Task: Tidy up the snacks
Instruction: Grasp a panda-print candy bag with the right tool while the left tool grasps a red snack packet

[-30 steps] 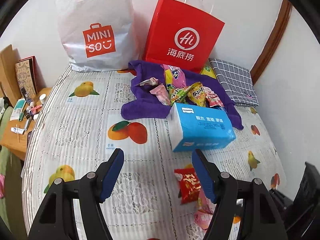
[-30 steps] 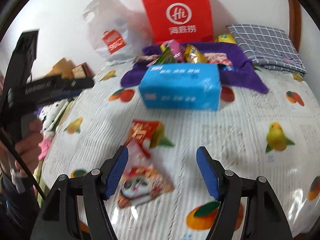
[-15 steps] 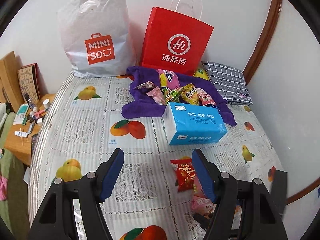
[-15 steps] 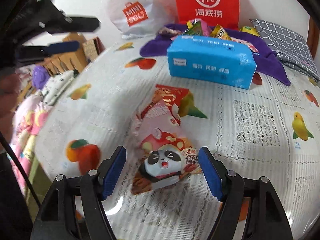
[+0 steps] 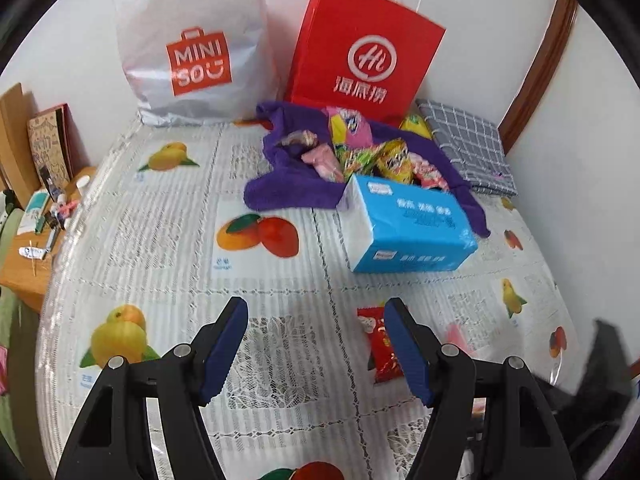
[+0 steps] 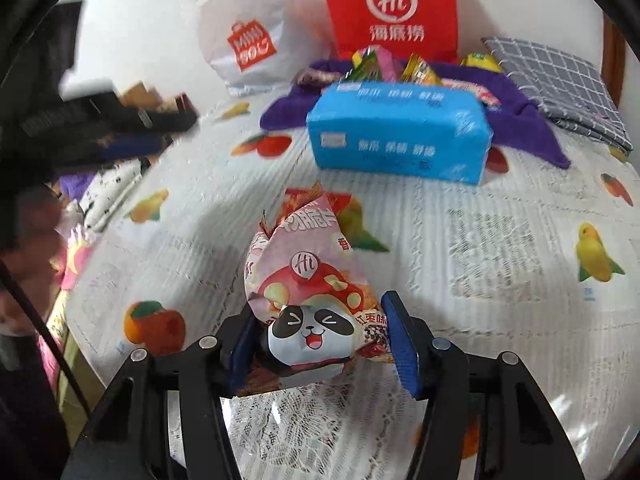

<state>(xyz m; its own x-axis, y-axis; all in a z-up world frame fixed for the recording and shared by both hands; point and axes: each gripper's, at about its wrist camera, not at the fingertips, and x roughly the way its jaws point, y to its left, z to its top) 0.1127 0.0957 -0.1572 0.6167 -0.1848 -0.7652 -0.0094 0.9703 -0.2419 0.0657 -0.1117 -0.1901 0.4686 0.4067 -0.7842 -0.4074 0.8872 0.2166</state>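
Observation:
A pink panda snack bag [image 6: 308, 292] lies on the fruit-print tablecloth, between the jaws of my right gripper [image 6: 320, 340]. The jaws stand open on either side of it, close to its lower end. A red snack packet [image 6: 298, 200] lies just behind it; it also shows in the left wrist view [image 5: 378, 344] beside the right finger of my left gripper [image 5: 316, 344], which is open and empty above the cloth. Several snack packets [image 5: 360, 152] are piled on a purple towel [image 5: 288, 188] at the back.
A blue tissue pack [image 5: 404, 228] stands in front of the towel. A white Miniso bag [image 5: 192, 40] and a red paper bag [image 5: 360, 48] lean on the back wall. A grey checked cloth [image 5: 468, 144] lies back right. A cluttered side table [image 5: 36, 224] is at left.
My right gripper has moved forward and down until the panda bag sits between its jaws, which have narrowed. My left gripper has pulled back and drifted a little; it stays open.

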